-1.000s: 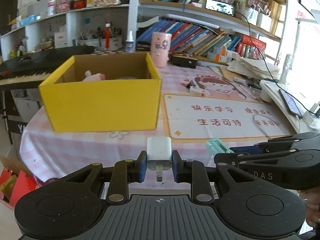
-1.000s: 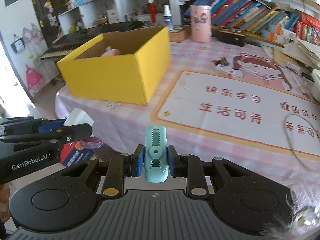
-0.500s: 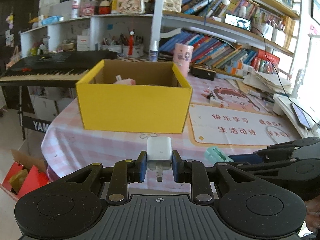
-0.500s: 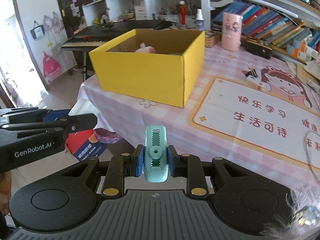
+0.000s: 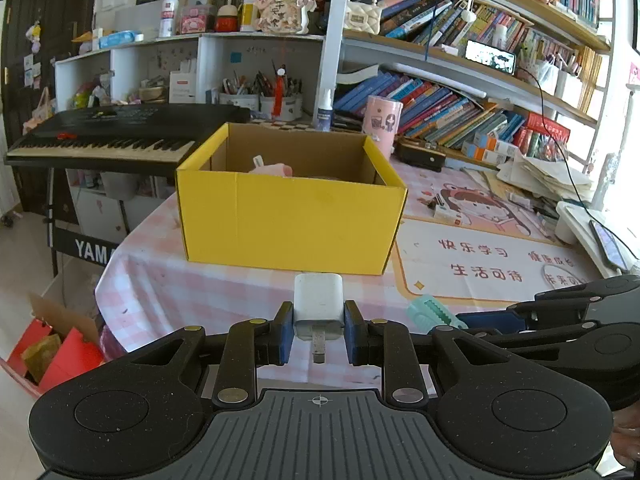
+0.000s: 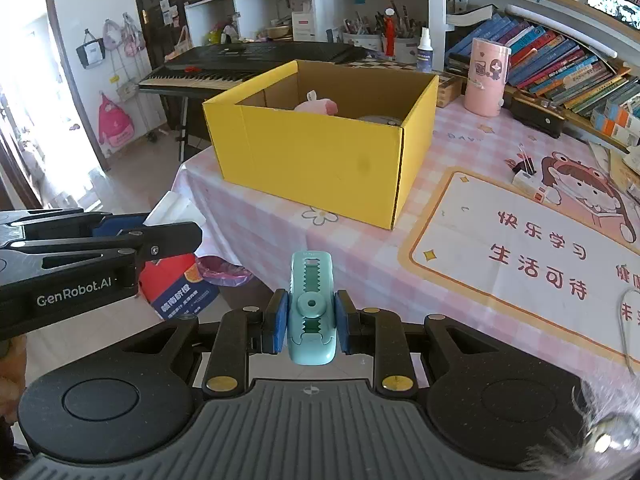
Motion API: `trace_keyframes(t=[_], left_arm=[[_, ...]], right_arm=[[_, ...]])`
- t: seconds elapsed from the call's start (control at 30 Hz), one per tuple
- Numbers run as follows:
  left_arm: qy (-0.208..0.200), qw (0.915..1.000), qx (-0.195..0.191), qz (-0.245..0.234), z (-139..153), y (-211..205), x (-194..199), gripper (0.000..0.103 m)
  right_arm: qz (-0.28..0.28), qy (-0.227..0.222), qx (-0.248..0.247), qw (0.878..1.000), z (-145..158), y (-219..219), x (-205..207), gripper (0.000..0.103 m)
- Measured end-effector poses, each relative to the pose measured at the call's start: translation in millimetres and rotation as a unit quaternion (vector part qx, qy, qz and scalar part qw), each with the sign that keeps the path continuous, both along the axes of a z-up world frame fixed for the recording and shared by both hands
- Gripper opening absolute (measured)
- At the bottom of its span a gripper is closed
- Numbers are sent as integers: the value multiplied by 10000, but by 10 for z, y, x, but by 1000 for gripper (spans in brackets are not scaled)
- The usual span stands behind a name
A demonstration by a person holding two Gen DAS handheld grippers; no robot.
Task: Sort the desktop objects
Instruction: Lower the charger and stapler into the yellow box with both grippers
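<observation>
My left gripper [image 5: 319,332] is shut on a white plug charger [image 5: 319,306], prongs pointing back at the camera. My right gripper [image 6: 311,322] is shut on a mint-green toothed clip [image 6: 311,304]; in the left wrist view the clip [image 5: 430,314] shows at the right. A yellow cardboard box [image 5: 290,220] stands open on the pink checked table [image 5: 152,280], ahead of both grippers and some way off. A pink object [image 6: 318,106] and a round grey thing lie inside the box [image 6: 320,160]. The left gripper [image 6: 172,236] appears at the left of the right wrist view.
A printed desk mat [image 6: 520,252] covers the table right of the box. A pink cup [image 6: 486,76], a small white box [image 6: 528,182] and book shelves stand behind. A black keyboard [image 5: 120,132] is at the left. Red cartons [image 5: 60,352] sit on the floor.
Both grippers have drawn back from the table with their objects still held; the yellow box now looks smaller, farther off and more central.
</observation>
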State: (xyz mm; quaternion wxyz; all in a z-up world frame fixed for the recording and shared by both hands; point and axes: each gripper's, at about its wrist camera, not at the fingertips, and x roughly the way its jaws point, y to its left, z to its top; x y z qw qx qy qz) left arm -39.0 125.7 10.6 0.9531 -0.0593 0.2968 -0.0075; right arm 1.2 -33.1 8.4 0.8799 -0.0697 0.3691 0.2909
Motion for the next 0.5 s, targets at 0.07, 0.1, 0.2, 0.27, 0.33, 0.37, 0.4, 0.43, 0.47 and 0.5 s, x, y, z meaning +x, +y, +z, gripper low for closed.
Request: trace_keyframes(t=[0.07, 0.1, 0.2, 0.27, 0.33, 0.37, 0.4, 0.43, 0.47, 0.5], left_arm=[[9, 10000, -4, -4, 0, 7, 1, 24], [10, 10000, -4, -4, 2, 11, 3, 24], [22, 10000, -3, 11, -2, 20, 16, 24], [39, 10000, -12, 29, -7, 29, 30, 24], [51, 10000, -16, 42, -7, 43, 54, 24], [56, 10000, -13, 47, -6, 49, 69, 24], [55, 10000, -11, 52, -2, 55, 82, 24], [45, 10000, 2, 60, 4, 60, 100, 24], [30, 10000, 21, 67, 13, 63, 116, 24], [13, 10000, 34, 75, 24, 65, 129, 24]], right_arm=[[-1, 3, 2, 10000, 1, 4, 7, 23], [1, 4, 2, 10000, -2, 1, -2, 23], [37, 23, -14, 10000, -2, 30, 26, 23], [72, 25, -28, 10000, 0, 55, 49, 23], [99, 15, -24, 9999, 9, 70, 77, 23], [111, 4, -17, 9999, 14, 75, 95, 23], [124, -18, 1, 9999, 21, 83, 114, 23], [137, -47, 24, 9999, 32, 89, 134, 23], [150, -80, 51, 9998, 44, 96, 153, 23], [160, -131, 81, 9998, 62, 100, 180, 23]])
